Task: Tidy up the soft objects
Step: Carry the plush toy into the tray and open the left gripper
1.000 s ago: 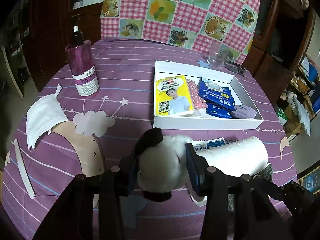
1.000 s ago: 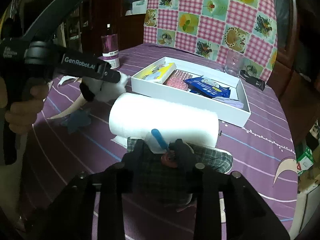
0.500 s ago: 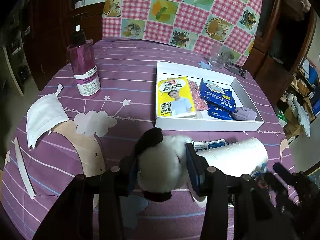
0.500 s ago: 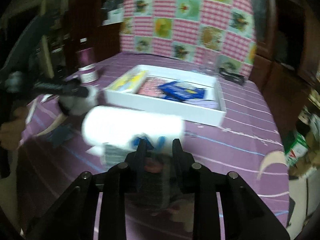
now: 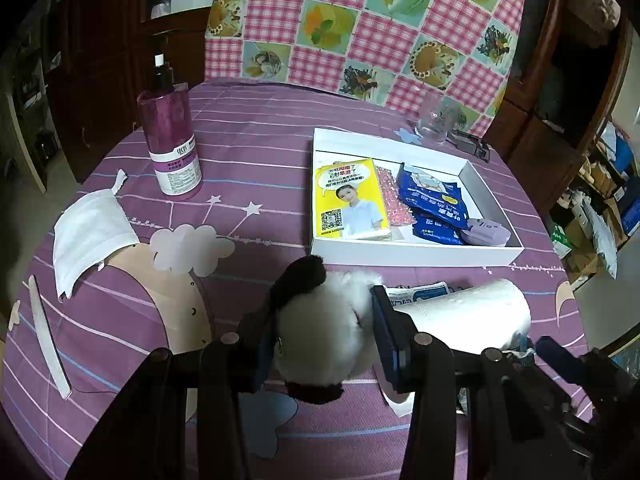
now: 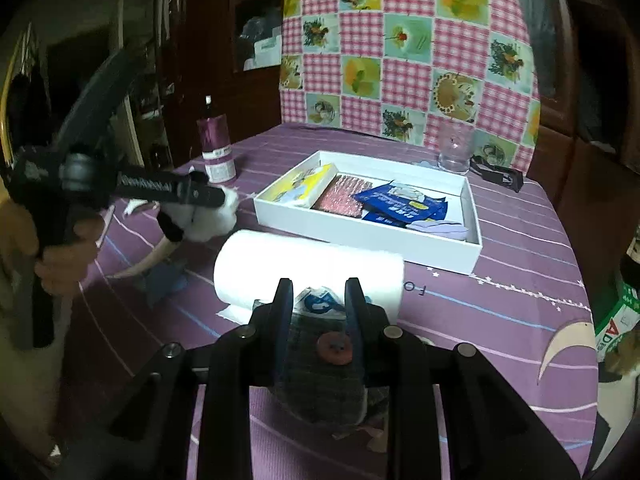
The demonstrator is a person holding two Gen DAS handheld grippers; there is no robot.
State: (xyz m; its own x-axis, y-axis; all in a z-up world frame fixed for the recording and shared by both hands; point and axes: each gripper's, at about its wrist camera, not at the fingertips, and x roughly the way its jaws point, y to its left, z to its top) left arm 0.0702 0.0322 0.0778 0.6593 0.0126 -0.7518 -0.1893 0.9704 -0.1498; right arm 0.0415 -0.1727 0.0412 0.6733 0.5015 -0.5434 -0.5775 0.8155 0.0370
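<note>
The left tongs (image 5: 326, 330) gripped a white-and-black plush toy (image 5: 320, 320) above the desk (image 5: 260, 152) near the white box (image 5: 416, 250), while the right tongs (image 6: 320, 300) clamped a plaid cloth toy (image 6: 324, 376) beside the paper towel roll (image 6: 308, 268).

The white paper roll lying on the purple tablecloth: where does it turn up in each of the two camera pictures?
Left wrist view: the paper roll lies low and right of centre, partly behind the gripper's right finger, nearer than the white box.
Right wrist view: the paper roll lies across the lower centre, just beyond the fingertips.
Shared landmark: the white box, right behind the roll in both.
</note>
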